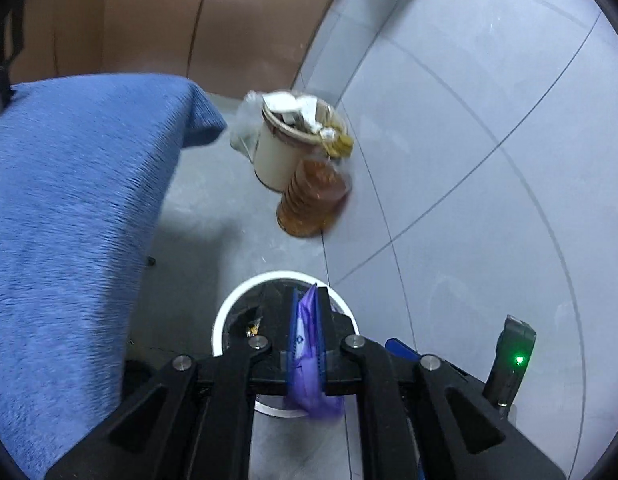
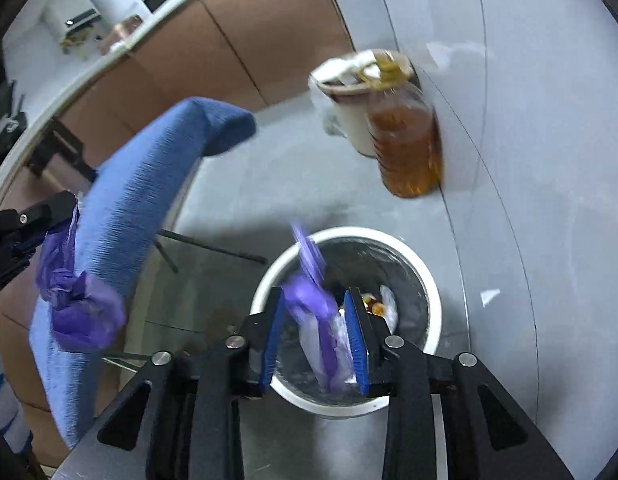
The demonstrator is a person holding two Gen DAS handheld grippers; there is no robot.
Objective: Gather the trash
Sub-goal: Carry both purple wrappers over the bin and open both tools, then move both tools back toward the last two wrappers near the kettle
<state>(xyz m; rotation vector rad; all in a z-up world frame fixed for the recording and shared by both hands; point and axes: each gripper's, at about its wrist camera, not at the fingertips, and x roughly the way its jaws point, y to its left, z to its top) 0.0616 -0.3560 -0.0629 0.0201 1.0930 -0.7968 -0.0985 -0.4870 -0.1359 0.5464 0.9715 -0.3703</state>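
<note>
My left gripper (image 1: 307,312) is shut on a purple plastic wrapper (image 1: 305,364) and holds it above a white round trash bin (image 1: 229,312) on the grey tile floor. In the right wrist view my left gripper (image 2: 65,216) shows at the left edge with the purple wrapper (image 2: 77,300) hanging from it. My right gripper (image 2: 315,320) is open above the same bin (image 2: 425,276); a purple and clear wrapper (image 2: 321,320) hangs loose between its blue pads (image 2: 357,340), over the bin's opening. Trash lies inside the bin.
A blue fabric chair (image 1: 77,200) stands left of the bin. A beige cup full of trash (image 1: 285,140) and an amber bottle (image 1: 313,200) stand on the floor beyond. Brown cabinets (image 1: 149,20) line the back. A countertop with items (image 2: 109,20) is above them.
</note>
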